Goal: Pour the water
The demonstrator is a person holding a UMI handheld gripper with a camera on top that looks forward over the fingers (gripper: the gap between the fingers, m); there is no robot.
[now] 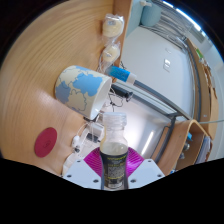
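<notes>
So the tongs (115,165) were pinching a small clear bottle (115,150) between the 2 pink pads, its dark cap pointing up and away, and it looked pretty much upright, not tipped toward anything. The blue-and-white mug (82,92) sat on the wooden worktop (40,60) just beyond the bottle and a bit to one side, with a red round thing (46,142) lying flat near it. My guess was the grab part was done but the actual pouring hadn't started, and since the cap looked like it was on, that would need sorting too.
</notes>
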